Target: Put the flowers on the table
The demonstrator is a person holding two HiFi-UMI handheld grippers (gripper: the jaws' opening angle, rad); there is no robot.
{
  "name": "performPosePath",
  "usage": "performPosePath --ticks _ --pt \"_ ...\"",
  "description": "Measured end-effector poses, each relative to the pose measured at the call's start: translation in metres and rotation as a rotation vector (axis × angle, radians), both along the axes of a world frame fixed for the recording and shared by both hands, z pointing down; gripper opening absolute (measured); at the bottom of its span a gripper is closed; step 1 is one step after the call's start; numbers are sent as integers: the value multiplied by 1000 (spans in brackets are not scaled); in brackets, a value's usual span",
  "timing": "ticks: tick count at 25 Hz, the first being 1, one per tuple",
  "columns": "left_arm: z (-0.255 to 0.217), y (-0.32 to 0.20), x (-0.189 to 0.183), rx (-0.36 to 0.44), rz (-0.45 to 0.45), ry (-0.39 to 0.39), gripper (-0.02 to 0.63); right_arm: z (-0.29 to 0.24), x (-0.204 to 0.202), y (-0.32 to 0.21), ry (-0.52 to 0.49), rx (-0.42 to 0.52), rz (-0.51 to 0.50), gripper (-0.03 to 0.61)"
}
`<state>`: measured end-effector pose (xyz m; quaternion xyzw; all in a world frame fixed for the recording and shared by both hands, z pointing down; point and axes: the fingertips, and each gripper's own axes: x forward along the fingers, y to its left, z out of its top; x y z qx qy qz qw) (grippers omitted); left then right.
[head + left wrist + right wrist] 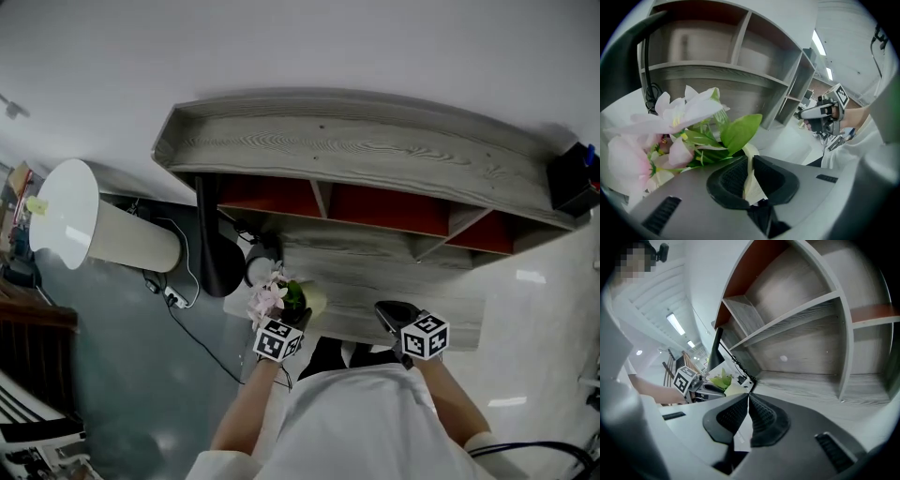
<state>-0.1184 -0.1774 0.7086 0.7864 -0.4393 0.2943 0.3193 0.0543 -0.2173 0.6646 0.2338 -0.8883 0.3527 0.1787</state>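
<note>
Flowers [679,136] pinched in my left fingers [729,180]; right fingers [764,420] closed, empty. I should lower them upright onto tabletop [403,272] gently.

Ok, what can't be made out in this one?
Stem ends of the flowers: left gripper view, hidden inside the shut left claw.
Black object on the shelf top: head view, cut off by the right edge.
Round thing behind the flowers: head view, small, partly covered by petals.
</note>
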Motion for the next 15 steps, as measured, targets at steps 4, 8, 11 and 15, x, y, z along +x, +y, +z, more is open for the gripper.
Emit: performPosePath --ticks 4,8,11,15 --pt "18 -26 1 -16 78 -62 51 -4 -3 -11 6 -1 45 18" --pt "36 -54 -1 -14 173 -150 52 1 -4 -19 27 -11 79 18" --pt "50 -73 -2 -15 210 -185 52 2 -5 -22 38 -21 99 18" --pt "68 -94 -5 -30 253 -232 52 1 -8 -28 44 -23 124 18"
